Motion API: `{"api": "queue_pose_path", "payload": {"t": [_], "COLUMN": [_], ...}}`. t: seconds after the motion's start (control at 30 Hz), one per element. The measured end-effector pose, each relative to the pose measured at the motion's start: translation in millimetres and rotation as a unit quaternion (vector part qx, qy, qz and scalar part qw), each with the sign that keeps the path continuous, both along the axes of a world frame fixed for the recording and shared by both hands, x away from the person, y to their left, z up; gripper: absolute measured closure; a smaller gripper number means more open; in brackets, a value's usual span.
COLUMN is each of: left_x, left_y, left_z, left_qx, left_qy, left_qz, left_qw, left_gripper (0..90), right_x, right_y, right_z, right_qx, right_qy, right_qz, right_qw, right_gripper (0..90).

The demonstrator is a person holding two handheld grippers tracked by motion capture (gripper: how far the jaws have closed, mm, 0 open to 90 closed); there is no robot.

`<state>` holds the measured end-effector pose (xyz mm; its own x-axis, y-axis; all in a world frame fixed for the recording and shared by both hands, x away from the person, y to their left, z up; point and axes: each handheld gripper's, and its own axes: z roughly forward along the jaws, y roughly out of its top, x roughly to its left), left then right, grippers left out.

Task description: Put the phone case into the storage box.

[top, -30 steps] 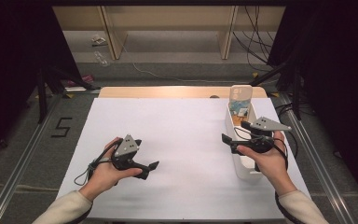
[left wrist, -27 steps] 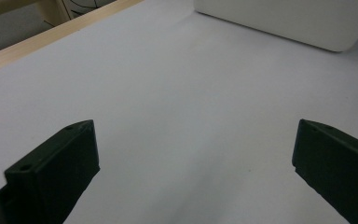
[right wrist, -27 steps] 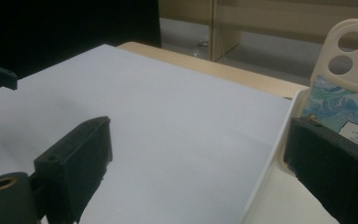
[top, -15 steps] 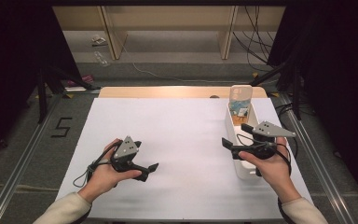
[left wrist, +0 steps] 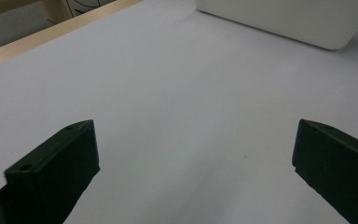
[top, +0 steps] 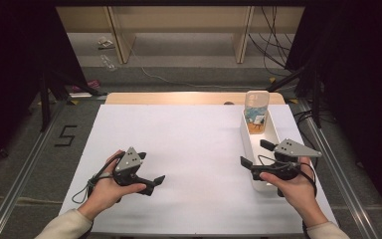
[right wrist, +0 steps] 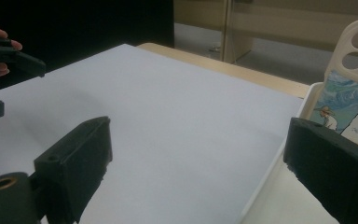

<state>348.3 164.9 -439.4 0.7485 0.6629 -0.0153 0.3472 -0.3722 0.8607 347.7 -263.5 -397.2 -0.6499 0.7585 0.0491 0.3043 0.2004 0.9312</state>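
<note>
A long white tray [top: 245, 133] lies along the right side of the white table top [top: 189, 144]. At its far end a phone case [top: 256, 110] with a painted picture stands upright; the right gripper view has this phone case [right wrist: 354, 93] at the upper right. My right gripper [top: 256, 153] hovers open over the tray's near half, one jaw above the tray and the other left of its rim [right wrist: 272, 172], nothing between them. My left gripper [top: 155, 183] rests low at the front left of the table, open and empty, pointing right toward the tray [left wrist: 279, 18].
A wooden strip [top: 179, 97] borders the table's far edge, with shelving legs and cables on the floor behind it. Metal rails run along both sides of the table. In the right gripper view, the other hand's gripper [right wrist: 9, 60] is at the far left.
My right gripper has slid a little toward the person along the tray, still open. The left gripper has stayed where it was.
</note>
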Motion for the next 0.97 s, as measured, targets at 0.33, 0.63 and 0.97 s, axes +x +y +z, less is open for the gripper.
{"api": "queue_pose_path", "payload": {"t": [0.33,0.63,0.97], "left_x": [-2.3,-1.0,0.5], "left_y": [2.6,3.5,4.0], "left_z": [-1.0,-2.5,-3.2], "left_qx": [0.000,-0.001,0.001], "left_qy": [0.000,0.000,0.000], "left_qz": [0.001,0.000,-0.002], "left_qw": [1.0000,1.0000,1.0000], "left_gripper": [0.0,0.0,0.3], "right_x": [-15.4,-21.4,-21.0], "right_y": [-7.1,-10.4,-10.3], "right_z": [-6.8,-7.5,-6.9], "right_qx": [-0.006,0.001,0.002], "right_qy": [-0.007,-0.011,-0.014], "right_qz": [-0.006,-0.011,-0.008], "right_qw": [0.9999,0.9999,0.9999], "right_gripper": [9.4,9.4,9.5]}}
